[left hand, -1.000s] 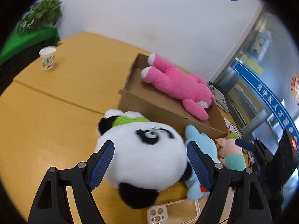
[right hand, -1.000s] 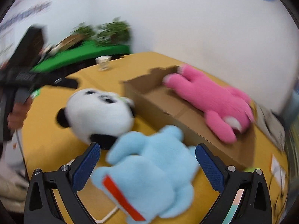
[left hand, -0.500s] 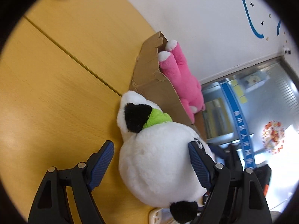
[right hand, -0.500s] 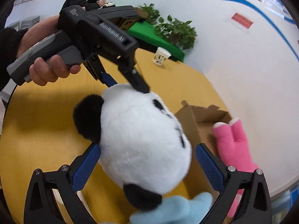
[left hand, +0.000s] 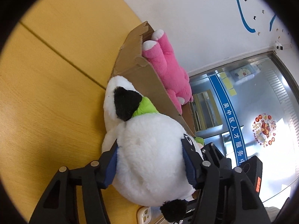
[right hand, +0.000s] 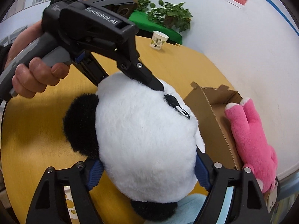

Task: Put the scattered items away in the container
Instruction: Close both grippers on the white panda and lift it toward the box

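Here, panda (right hand: 145, 140) against box (left hand: 134, 65), both tools clamped

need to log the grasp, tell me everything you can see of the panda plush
The panda plush is round, white and fluffy, with black ears, black eye patches and a green collar. It lies on the yellow table against the cardboard box. Both grippers have just been closing on its head: the left gripper and the right gripper press into the fur.

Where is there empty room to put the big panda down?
Bare room: the box floor near the pink toy's feet, and the table between the paper cup and box. Crowded: around the panda, squeezed by both hand-held grippers, blue toy underneath.
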### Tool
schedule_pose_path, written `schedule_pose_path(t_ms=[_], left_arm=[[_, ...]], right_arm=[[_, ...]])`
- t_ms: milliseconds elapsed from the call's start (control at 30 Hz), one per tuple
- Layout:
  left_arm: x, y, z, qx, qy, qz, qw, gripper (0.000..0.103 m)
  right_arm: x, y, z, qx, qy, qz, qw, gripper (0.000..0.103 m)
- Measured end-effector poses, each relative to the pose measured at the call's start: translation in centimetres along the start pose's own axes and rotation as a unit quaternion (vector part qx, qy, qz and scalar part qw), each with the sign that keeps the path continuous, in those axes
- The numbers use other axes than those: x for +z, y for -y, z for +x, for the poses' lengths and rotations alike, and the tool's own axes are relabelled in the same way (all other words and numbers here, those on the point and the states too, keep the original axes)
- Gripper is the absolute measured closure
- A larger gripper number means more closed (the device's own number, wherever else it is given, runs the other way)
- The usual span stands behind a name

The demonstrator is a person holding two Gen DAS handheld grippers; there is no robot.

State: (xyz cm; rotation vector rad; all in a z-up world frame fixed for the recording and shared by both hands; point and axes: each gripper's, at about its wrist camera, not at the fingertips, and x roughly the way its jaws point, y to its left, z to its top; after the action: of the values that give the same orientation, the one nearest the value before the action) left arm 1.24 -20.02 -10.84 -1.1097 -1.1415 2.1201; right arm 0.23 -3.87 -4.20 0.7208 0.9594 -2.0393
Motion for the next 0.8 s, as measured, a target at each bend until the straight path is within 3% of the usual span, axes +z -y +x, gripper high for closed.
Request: schedule_pose_path(t_ms=[133,333,533,800], left_arm=[[0.5,3.9,-0.7,0.014,0.001,0.045,0.9989,0.047],[2.9,11.0,-1.0,-0.007,0.004,0.122,0.9925,0.047],[6.7,20.3,-0.5,-0.025,0.014,0.239,0.9706,0.047],[10.7,27.1,-0.1,-0.039,0.03,0.311,0.9489,0.047]], right_arm=[[-0.4,1.1,-1.9,0.007,0.018,0.058,0.998,0.027],[0.0,3.2,-6.8,-0.035,0.067,0.095,0.993,0.028],[1.4,7.6,-12.3,-0.116,0.115,0.113,0.98,0.028],[3.6,13.5,-16.3,-0.196,0.161,0.111,0.961,0.028]])
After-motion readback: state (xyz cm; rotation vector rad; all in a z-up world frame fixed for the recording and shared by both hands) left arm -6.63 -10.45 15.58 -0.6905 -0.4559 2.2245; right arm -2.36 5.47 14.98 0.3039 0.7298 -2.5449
